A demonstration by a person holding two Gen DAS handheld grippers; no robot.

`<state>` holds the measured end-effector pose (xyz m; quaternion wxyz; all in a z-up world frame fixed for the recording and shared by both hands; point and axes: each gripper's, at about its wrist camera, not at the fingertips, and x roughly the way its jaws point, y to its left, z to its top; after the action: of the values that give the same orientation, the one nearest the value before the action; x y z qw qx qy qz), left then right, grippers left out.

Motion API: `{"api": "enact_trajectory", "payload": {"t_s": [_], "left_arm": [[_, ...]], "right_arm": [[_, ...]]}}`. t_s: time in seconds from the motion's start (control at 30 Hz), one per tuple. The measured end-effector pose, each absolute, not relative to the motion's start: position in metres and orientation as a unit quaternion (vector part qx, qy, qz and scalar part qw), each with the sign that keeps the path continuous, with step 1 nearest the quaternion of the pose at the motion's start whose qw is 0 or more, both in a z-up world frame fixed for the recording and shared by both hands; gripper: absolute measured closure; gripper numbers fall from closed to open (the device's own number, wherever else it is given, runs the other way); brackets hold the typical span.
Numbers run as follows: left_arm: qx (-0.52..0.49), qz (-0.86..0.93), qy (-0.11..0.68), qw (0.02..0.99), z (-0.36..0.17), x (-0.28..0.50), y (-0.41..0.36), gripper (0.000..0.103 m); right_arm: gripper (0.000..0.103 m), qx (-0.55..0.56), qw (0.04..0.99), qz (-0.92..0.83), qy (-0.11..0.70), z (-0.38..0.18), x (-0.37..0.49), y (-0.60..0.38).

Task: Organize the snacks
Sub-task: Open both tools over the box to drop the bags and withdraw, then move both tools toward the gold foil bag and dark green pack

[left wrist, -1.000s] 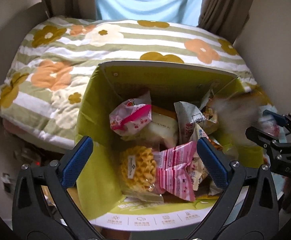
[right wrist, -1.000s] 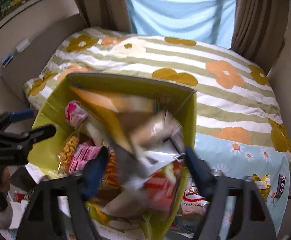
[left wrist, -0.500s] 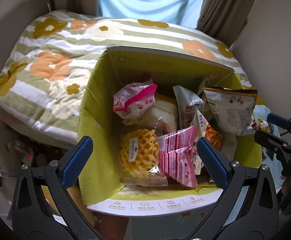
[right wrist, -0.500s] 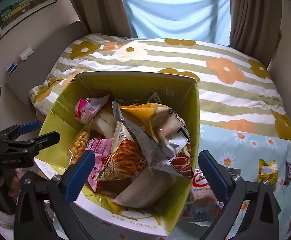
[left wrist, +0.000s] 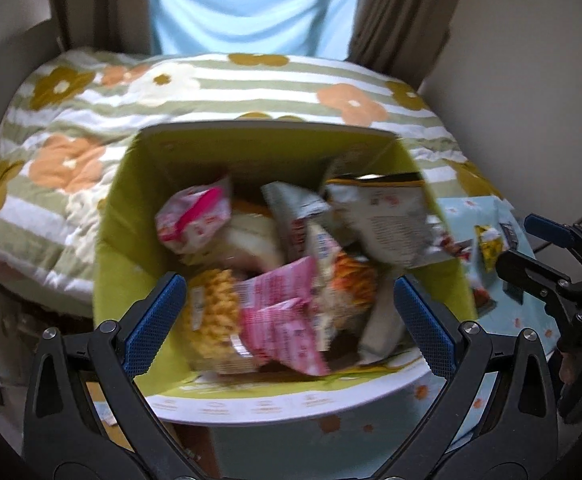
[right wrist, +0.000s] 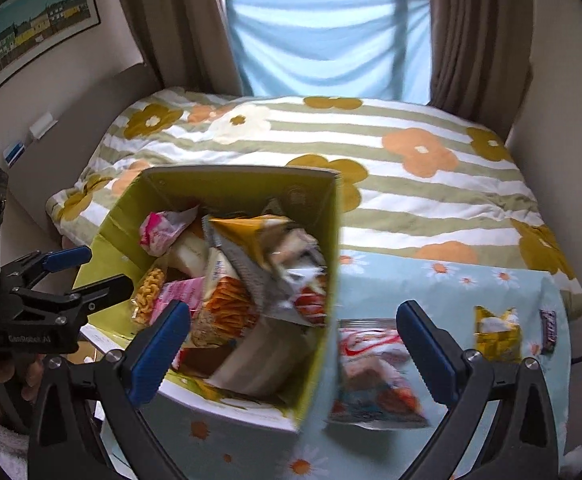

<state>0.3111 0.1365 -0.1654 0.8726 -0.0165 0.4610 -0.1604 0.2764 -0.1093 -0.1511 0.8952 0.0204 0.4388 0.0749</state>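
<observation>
A yellow-green cardboard box [left wrist: 127,232] [right wrist: 331,248] stands on a light blue flowered cloth and holds several snack packets: a pink one [left wrist: 283,316], a waffle pack [left wrist: 211,312], a grey-white bag [left wrist: 383,220] [right wrist: 275,248] on top. My left gripper [left wrist: 287,312] is open and empty above the box's near side. My right gripper [right wrist: 293,344] is open and empty, right of the box's near corner. A red-white snack bag [right wrist: 371,372], a yellow packet [right wrist: 497,334] and a dark bar [right wrist: 548,330] lie on the cloth to the right.
A bed with a green-striped flowered quilt [right wrist: 371,160] lies behind the box. Brown curtains [right wrist: 475,40] and a blue sheet [right wrist: 327,44] hang at the window. The right gripper shows at the left wrist view's right edge [left wrist: 551,256], the left gripper at the right wrist view's left edge [right wrist: 75,276].
The grey-white bag left my right gripper and now lies in the box. My right gripper has drawn back to the right, bringing the loose packets on the cloth into view.
</observation>
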Motion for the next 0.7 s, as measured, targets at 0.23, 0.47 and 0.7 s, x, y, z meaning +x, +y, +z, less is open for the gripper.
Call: {"api": "enact_trajectory", "payload": {"t_s": [0.23,0.47,0.7], "left_arm": [[0.009,-0.177,0.437,0.882,-0.142,0.287,0.068,0.001],[0.026,-0.190,0.434,0.880,-0.130,0.258,-0.025,0.001],[0.046,-0.205,0.430,0.878,-0.131,0.243,-0.115,0.001]], "right_arm": [[0.000,0.042,0.901,0.062,0.427,-0.142,0.250,-0.177],[0.000,0.037,0.907,0.049,0.418,-0.134,0.214,-0.259],[0.000,0.006,0.915,0.029,0.402,-0.136,0.184,-0.337]]}}
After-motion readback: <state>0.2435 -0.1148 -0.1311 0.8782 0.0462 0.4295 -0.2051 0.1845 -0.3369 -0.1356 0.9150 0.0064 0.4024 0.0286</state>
